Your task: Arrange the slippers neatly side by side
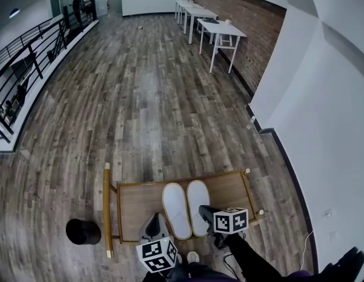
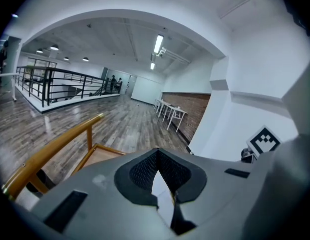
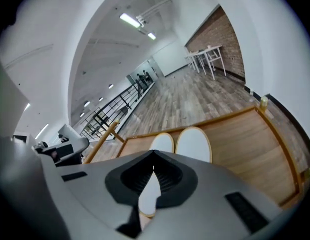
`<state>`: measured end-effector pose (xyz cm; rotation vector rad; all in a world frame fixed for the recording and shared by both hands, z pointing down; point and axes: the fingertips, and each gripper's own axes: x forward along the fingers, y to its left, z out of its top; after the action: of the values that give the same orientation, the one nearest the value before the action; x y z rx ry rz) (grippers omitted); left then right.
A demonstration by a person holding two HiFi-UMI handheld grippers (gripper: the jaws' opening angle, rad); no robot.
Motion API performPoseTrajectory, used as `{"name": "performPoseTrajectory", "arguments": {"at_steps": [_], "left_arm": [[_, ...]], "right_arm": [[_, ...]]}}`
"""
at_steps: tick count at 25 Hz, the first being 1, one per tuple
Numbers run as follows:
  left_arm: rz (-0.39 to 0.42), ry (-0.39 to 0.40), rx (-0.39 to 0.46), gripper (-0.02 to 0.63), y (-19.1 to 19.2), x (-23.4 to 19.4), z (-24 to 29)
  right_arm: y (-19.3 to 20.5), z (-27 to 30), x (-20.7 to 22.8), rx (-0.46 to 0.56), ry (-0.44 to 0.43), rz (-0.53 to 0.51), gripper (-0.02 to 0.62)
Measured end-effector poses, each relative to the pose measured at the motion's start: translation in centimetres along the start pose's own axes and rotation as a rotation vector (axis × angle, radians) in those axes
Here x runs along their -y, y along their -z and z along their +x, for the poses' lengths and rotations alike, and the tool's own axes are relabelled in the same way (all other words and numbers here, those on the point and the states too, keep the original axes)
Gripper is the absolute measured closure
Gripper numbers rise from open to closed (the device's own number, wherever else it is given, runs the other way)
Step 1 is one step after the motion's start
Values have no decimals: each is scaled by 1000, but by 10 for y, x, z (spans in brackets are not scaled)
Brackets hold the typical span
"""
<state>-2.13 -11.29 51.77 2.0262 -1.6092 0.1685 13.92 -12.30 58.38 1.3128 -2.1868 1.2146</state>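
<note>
Both tools hang over the near edge of the wooden surface [image 1: 229, 191], the left tool [image 1: 154, 221] and right tool [image 1: 205, 210] each with jaws pressed together on nothing. We judge they stand clear because the white slippers [image 1: 177, 210] already lie side by side, touching, mid-surface. A dark round thing [image 1: 83, 231], perhaps a bin, sits on the floor beyond the left edge. Nothing blocks the pair.
</note>
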Motion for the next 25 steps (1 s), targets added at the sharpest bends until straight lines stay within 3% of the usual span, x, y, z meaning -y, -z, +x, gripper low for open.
{"name": "performPoseTrajectory", "arguments": {"at_steps": [5, 9, 16, 25], "left_arm": [[22, 50, 16, 606, -20, 31, 22], [32, 70, 7, 606, -23, 49, 27], [100, 30, -22, 606, -10, 66, 25], [101, 3, -44, 606, 4, 66, 14]], "right_arm": [[-51, -25, -13, 206, 43, -82, 597], [-65, -40, -27, 275, 100, -106, 597], [-54, -54, -36, 273, 175, -127, 598], [-34, -53, -43, 209, 173, -160, 597]]}}
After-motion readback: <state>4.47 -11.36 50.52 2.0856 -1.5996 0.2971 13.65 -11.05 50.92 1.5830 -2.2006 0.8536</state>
